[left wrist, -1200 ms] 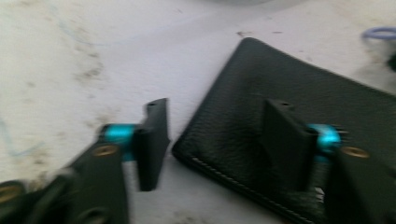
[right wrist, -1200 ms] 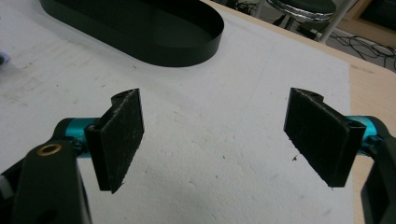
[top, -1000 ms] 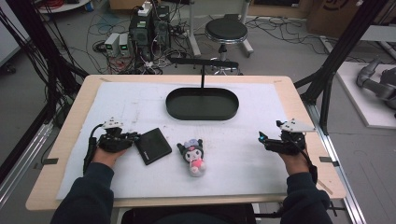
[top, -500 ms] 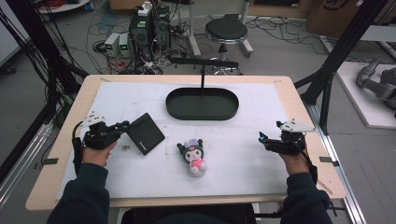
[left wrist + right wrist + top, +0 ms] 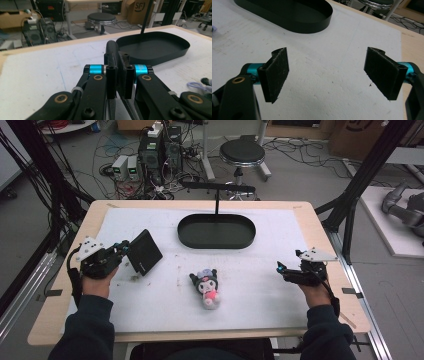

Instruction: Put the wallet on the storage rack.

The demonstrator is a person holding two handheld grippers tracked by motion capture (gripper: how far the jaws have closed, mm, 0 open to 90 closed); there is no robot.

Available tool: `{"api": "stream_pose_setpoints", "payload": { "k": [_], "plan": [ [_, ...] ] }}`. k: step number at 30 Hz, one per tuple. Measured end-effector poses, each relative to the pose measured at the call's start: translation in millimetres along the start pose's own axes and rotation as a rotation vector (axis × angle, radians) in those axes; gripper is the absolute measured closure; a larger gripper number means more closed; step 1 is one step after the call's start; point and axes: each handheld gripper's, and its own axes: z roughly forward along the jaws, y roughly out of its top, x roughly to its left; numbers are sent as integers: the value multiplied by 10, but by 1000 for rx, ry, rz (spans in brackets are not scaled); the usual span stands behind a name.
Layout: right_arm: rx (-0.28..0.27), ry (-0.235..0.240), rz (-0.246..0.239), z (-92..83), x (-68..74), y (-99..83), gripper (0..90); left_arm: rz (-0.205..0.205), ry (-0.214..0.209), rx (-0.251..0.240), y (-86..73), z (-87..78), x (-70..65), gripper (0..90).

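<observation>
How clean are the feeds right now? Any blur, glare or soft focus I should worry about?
High view: even overhead light, mild softness, no glare; the black wallet in the left gripper reads clearly. Left gripper view: near jaws sharp, the wallet edge between them dark, the tray slightly soft. Right gripper view: the right gripper open, pads crisp, mat bright but not blown out.

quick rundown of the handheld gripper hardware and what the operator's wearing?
Both grippers, left gripper and right gripper, are black with cyan collars and brass-coloured pivots. Flat black textured pads. Each carries a grey three-cornered plate and trails a black cable. Dark navy sleeves.
</observation>
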Motion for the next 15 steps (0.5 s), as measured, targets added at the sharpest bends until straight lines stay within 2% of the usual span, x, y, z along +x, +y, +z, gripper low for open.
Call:
{"api": "stream_pose_setpoints", "payload": {
  "k": [3, 6, 11, 15],
  "plan": [
    [2, 0, 1, -2, -3, -3, 204, -3, -11, -6, 4, -9, -6, 855],
    [2, 0, 3, 1, -4, -2, 204, -1, -34, 12, -25, 26, -42, 855],
    [3, -5, 4, -6, -9, -4, 204, 21, -95, 23, -38, 54, -180, 854],
    [4, -4, 7, -8, -12, -7, 204, 29, -124, 28, -72, 13, -258, 854]
  ]
}}
